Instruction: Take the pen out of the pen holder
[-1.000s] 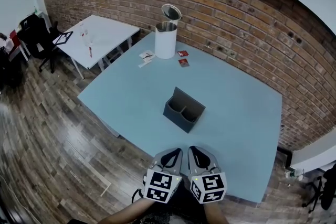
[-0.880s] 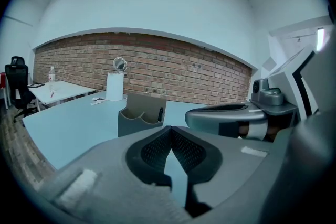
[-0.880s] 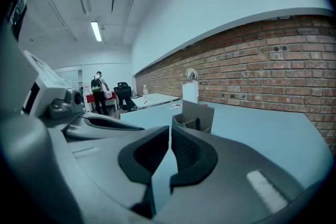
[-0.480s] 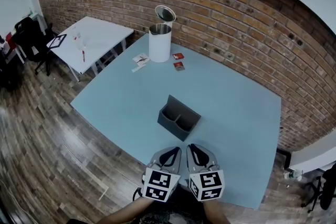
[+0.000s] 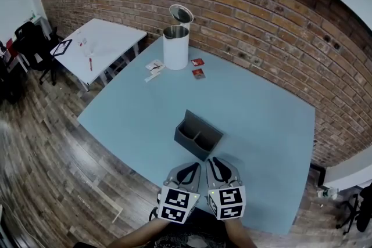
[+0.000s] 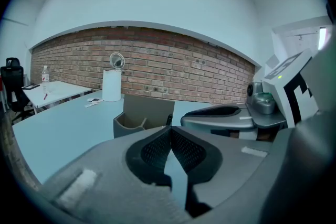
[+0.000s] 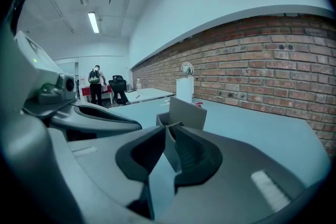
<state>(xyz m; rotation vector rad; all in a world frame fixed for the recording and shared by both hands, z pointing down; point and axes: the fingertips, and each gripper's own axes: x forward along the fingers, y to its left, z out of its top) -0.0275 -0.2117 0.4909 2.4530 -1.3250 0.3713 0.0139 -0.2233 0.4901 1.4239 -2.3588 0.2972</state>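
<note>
**Grey pen holder at mid-table, both grippers shut and empty**

Head view: pen holder (image 5: pixel 200 125) stands on the blue table (image 5: pixel 267 125), roughly central, with two compartments and one taller wall on the far side. Left gripper (image 5: pixel 190 169) and right gripper (image 5: pixel 216 165) sit side by side at the near table edge. They are just short of the holder and not touching it.

Left gripper view: jaws pressed together at the tips, nothing between them. The holder (image 6: pixel 144 110) lies directly ahead. A dark slim tip, apparently the pen (image 6: pixel 168 119), stands up from the holder's right compartment just above the jaw tips. The pen cannot be made out in the head view.

Right gripper view: jaws also closed tip to tip, nothing gripped. The holder (image 7: pixel 186 110) is straight ahead and close.

Far side of table: white cylindrical bin (image 5: pixel 175 48) with its round lid (image 5: pixel 181 13) tipped up, near the brick wall (image 5: pixel 261 20). Small cards (image 5: pixel 199 73) lie just beside the bin. A white side table (image 5: pixel 107 38) stands apart to the left, on the wood floor.
</note>
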